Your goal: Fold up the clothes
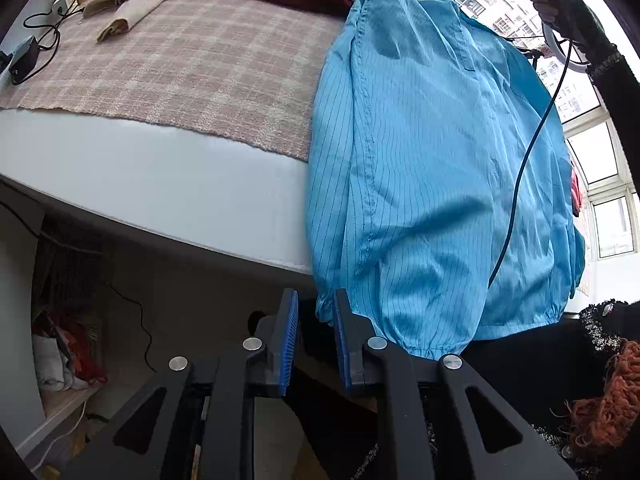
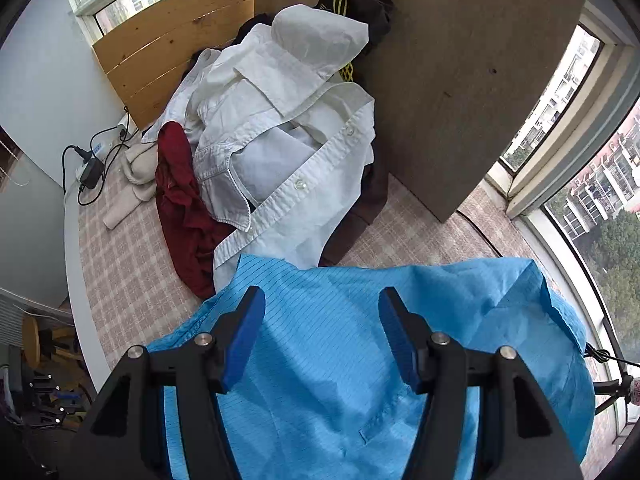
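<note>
A blue pinstriped jacket [image 1: 432,168] lies over the table's front edge and hangs down; it also shows in the right wrist view [image 2: 340,344]. My left gripper [image 1: 316,320] is low in front of the table edge, its jaws slightly apart, beside the jacket's gathered cuff [image 1: 326,304], which hangs just at the gap. My right gripper [image 2: 322,332] hovers above the jacket's upper part with its jaws wide open and empty.
A pink plaid cloth [image 1: 192,68] covers the table. A pile of white shirts [image 2: 280,120], a dark red garment [image 2: 184,192] and a beige garment [image 1: 140,4] lie at the back. A power strip with cables [image 2: 92,160] sits at the left edge. A brown board [image 2: 460,80] stands behind.
</note>
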{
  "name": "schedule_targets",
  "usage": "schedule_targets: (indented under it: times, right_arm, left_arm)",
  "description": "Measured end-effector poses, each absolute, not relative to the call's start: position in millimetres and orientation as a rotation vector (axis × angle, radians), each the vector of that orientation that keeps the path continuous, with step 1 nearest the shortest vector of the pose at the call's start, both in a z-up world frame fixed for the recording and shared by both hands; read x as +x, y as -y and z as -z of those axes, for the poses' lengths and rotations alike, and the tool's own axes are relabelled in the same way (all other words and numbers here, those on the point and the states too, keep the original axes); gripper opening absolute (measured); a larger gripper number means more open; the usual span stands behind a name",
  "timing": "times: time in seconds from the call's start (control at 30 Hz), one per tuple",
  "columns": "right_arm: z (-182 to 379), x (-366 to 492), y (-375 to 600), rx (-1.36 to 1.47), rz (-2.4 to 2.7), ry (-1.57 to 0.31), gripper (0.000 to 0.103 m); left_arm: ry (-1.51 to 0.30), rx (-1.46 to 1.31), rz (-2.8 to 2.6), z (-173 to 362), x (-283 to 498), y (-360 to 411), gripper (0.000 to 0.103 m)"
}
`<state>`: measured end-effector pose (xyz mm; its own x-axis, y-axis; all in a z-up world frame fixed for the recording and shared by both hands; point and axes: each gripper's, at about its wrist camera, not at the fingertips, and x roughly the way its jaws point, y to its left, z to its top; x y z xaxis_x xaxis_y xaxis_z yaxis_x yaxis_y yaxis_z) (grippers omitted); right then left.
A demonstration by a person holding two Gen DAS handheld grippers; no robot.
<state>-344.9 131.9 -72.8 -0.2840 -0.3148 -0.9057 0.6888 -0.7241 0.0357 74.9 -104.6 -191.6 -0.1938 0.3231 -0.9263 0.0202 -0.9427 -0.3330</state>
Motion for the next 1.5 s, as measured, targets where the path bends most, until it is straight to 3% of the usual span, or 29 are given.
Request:
schedule_targets:
  times: [0.1,0.2,0.27,0.47,0.67,0.73,0.77,0.8,0.93,1.03,1.1,1.2,1.3,1.37,1.43,1.5]
  right_arm:
    - [84,-376,-184,1.371,2.212,-0.46,0.058]
    - [108,-405,-225,1.477,2.307,-0.371,0.056]
    - [123,-422,-241,1.523,2.345,-0.346,0.05]
    - [156,-464,-251,1.592,2.337,-0.274,0.05]
    - [176,-503,-242,1.626,2.291,-0.214,0.05]
    - [184,-513,-239,1.637,2.284,-0.233,0.049]
    - [189,-516,-237,1.641,2.262,-0.271,0.032]
    - [194,-518,-235,1.645,2.241,-0.308,0.0]
    - [222,-527,-236,1.721,2.201,-0.577,0.002]
    - [216,-526,-242,1.659,2.221,-0.577,0.003]
    - [200,-524,-249,1.593,2.288,-0.5,0.02]
    - [179,-514,-250,1.484,2.341,-0.463,0.028]
    - [171,-504,-249,1.438,2.355,-0.434,0.028]
    - [174,-504,-247,1.442,2.365,-0.491,0.029]
    - [182,-509,-247,1.445,2.367,-0.517,0.03]
    - [193,-514,-243,1.435,2.323,-0.515,0.03]
  left_arm:
    - [0.377,-1.761,-2.292,160,35,107,0.02]
    - [0.376,-1.668,-2.323,145,-28,91,0.034]
    - [0.401,-1.639,-2.328,145,-71,78,0.034]
    - [0.476,-1.549,-2.34,145,-201,38,0.034]
    - [0.448,-1.622,-2.352,169,-258,20,0.034]
    - [0.435,-1.646,-2.351,178,-273,16,0.025]
    - [0.428,-1.652,-2.346,184,-276,15,0.01]
    - [0.421,-1.665,-2.339,190,-279,16,0.006]
    - [0.356,-1.736,-2.329,210,-281,18,0.006]
    - [0.362,-1.716,-2.321,206,-278,22,0.007]
    - [0.366,-1.703,-2.315,204,-277,24,0.008]
    - [0.372,-1.683,-2.306,200,-274,28,0.008]
    - [0.35,-1.655,-2.326,189,-267,31,0.019]
    - [0.344,-1.643,-2.343,182,-262,35,0.038]
    - [0.339,-1.63,-2.361,175,-256,39,0.042]
    - [0.333,-1.617,-2.378,168,-251,43,0.04]
